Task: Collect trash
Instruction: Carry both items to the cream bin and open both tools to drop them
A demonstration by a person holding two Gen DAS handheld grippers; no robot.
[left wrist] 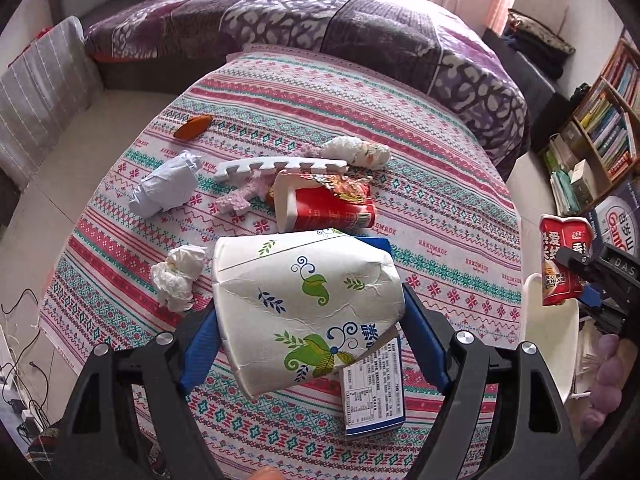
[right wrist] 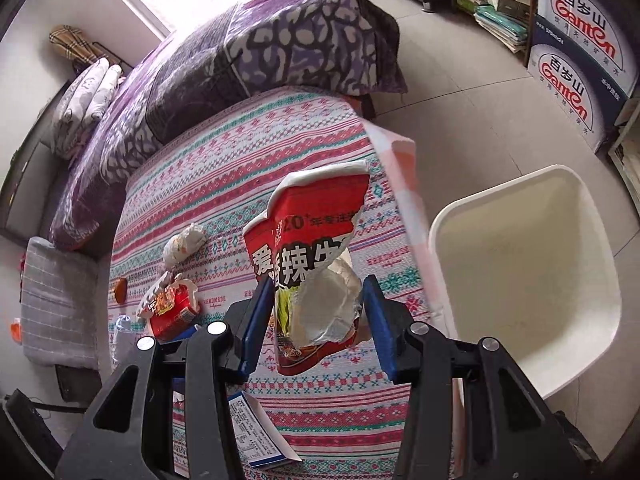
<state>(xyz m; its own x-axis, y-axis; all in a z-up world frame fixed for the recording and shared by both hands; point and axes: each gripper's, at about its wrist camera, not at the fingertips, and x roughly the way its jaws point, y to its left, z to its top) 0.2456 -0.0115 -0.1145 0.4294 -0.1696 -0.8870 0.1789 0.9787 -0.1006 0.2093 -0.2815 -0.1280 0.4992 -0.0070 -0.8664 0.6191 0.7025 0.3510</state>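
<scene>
My left gripper (left wrist: 308, 316) is shut on a crushed white paper cup with green leaf print (left wrist: 304, 304) and holds it above the patterned cloth. My right gripper (right wrist: 316, 320) is shut on a crushed red noodle cup (right wrist: 312, 256), held above the cloth's edge, left of a white bin (right wrist: 520, 276); the red cup (left wrist: 560, 264) and the bin (left wrist: 548, 344) also show at the right of the left wrist view. On the cloth lie another red noodle cup (left wrist: 324, 208), paper wads (left wrist: 176, 276), a blue-white wad (left wrist: 166, 188) and a blue-white box (left wrist: 372, 404).
A white foam strip (left wrist: 280, 168), pink scraps (left wrist: 240, 196), a floral wad (left wrist: 360, 150) and an orange object (left wrist: 192, 127) lie on the cloth. A purple-covered bed (left wrist: 300, 20) is behind. Water boxes (right wrist: 580, 64) and bookshelves (left wrist: 600, 128) stand at right. Cables (left wrist: 20, 368) lie at left.
</scene>
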